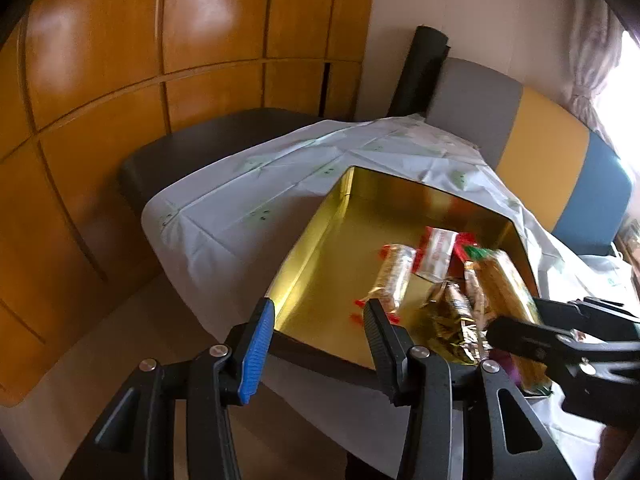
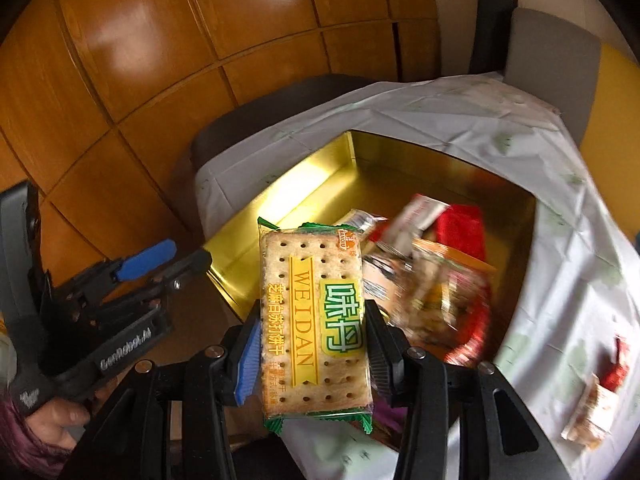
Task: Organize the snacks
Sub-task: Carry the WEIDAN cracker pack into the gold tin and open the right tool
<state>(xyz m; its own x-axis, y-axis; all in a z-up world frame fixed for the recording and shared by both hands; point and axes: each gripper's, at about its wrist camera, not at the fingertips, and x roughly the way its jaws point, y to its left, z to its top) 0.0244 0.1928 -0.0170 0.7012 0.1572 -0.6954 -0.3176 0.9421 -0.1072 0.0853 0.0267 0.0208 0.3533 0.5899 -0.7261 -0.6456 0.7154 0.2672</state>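
An open gold tin box [image 1: 316,216] [image 2: 240,248] lies on a white tablecloth and holds several snack packs [image 1: 436,256] [image 2: 440,276] heaped at its right end. My right gripper [image 2: 314,340] is shut on a green-edged soda cracker pack [image 2: 316,320], held upright over the near edge of the box. In the left wrist view that gripper [image 1: 516,316] enters from the right with the cracker pack [image 1: 500,284] above the heap. My left gripper [image 1: 320,320] [image 2: 190,252] hovers open at the box's near left corner with nothing between its fingers. A person's hand [image 2: 52,416] holds it.
Loose snack packs [image 2: 592,412] lie on the tablecloth [image 1: 240,184] right of the box. A dark chair [image 1: 192,148] stands beyond the table by the wood-panelled wall [image 1: 120,60]. A grey, yellow and blue sofa back [image 1: 540,140] and a black roll [image 1: 420,72] stand behind.
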